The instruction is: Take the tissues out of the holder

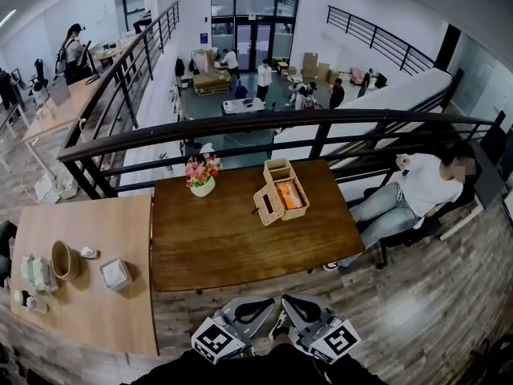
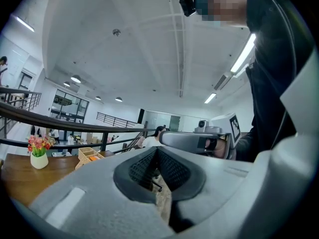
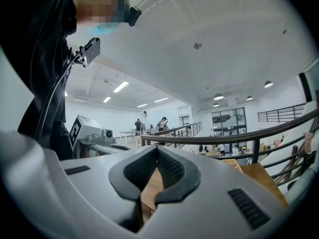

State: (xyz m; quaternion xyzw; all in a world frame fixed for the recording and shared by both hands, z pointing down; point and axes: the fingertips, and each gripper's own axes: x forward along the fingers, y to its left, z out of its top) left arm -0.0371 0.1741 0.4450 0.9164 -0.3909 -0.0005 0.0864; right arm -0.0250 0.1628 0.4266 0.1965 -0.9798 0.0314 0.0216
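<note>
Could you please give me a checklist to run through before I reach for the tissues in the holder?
1. Left gripper empty: ok.
2. Right gripper empty: ok.
3. Jaws apart for a grasp: not ok, both pairs are together.
4. Tissues visible in holder: ok.
5. Both grippers near the holder: not ok, they are held close to the body, short of the table.
6. Flower pot apart from holder: ok.
</note>
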